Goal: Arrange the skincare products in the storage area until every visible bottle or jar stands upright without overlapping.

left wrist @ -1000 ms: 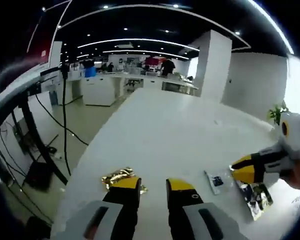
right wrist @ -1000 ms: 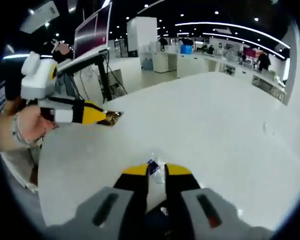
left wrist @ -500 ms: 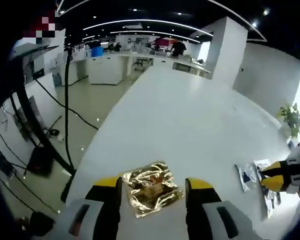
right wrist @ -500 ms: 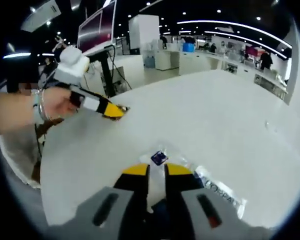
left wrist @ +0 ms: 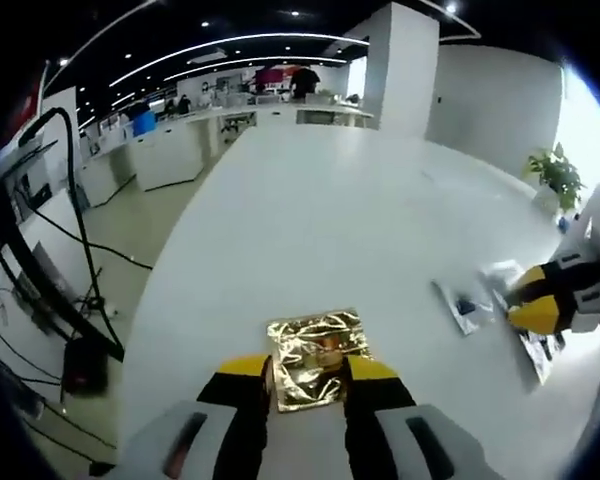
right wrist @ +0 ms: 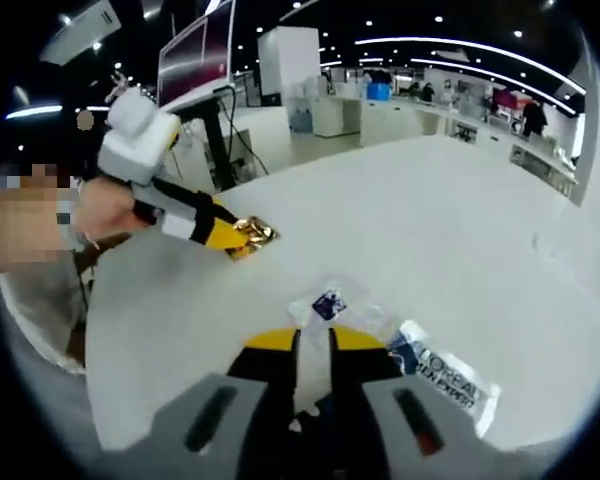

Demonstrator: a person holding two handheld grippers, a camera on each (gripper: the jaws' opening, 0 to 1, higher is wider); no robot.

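The left gripper [left wrist: 308, 372] is clamped on the near edge of a gold foil sachet [left wrist: 315, 355] lying on the white table [left wrist: 330, 210]. The right gripper [right wrist: 313, 345] pinches a clear sachet [right wrist: 330, 305]; 1 printed sachet [right wrist: 445, 375] lies just beside it.

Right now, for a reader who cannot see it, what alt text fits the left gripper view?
The left gripper has its yellow-tipped jaws on either side of a crinkled gold foil sachet lying flat on a long white table. To the right, the right gripper reaches toward clear sachets on the same table, with an open office behind.
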